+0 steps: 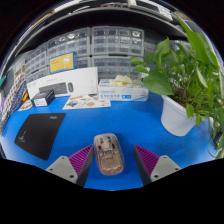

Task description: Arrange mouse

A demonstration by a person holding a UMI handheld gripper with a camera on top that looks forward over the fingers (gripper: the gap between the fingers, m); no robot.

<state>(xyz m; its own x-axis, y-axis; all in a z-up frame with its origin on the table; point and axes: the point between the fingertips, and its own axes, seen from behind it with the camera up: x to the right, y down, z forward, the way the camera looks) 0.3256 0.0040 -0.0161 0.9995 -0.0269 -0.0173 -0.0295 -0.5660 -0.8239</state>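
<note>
A translucent brownish computer mouse (108, 153) lies on the blue table (100, 122), between my gripper's (111, 160) two fingers. The purple pads (78, 160) stand apart from the mouse, with a strip of blue table showing at each side. The gripper is open. A black mouse mat (38, 133) lies on the table ahead and to the left of the fingers, with nothing on it.
A potted green plant in a white pot (180, 112) stands ahead to the right. White boxes (70, 83), a flat box (122, 92) and leaflets (87, 101) sit at the table's back, before shelves of drawers (95, 45).
</note>
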